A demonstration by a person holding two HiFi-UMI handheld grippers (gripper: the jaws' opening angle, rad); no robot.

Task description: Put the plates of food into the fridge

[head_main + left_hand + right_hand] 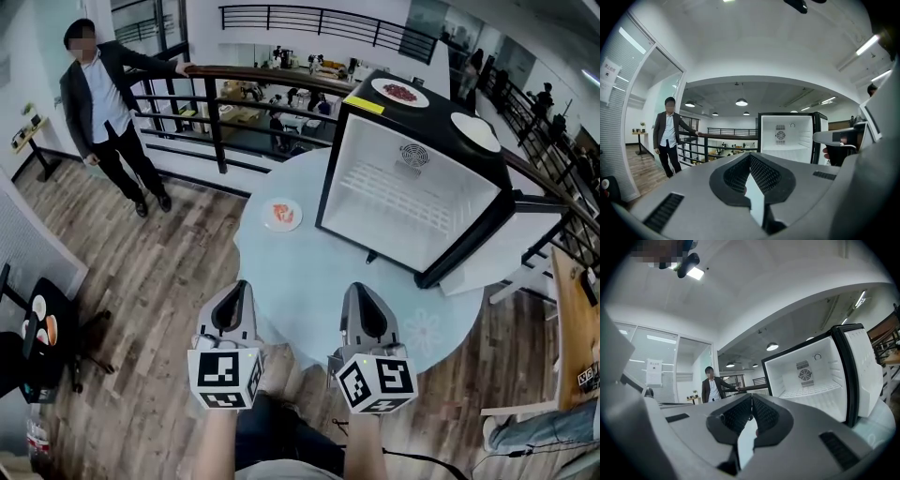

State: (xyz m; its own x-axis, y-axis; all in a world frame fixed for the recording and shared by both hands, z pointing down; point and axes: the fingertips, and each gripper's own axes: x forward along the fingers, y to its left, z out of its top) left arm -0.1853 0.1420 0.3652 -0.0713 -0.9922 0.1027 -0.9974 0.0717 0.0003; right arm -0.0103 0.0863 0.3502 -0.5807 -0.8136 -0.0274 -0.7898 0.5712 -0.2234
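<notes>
A small black fridge (412,192) stands on the round pale table (309,309) with its door open and its white inside empty. It also shows in the left gripper view (790,138) and the right gripper view (811,376). A plate of reddish food (282,215) lies on the table left of the fridge. On the fridge top sit a plate of red food (400,92) and a white plate (475,131). My left gripper (241,287) (750,155) and right gripper (357,289) (752,395) hover side by side over the table's near edge, both shut and empty.
A person in a dark jacket (103,94) stands at the back left with a hand on the black railing (244,80). A black stool with small items (37,328) is at the left. A wooden table edge (574,328) is at the right.
</notes>
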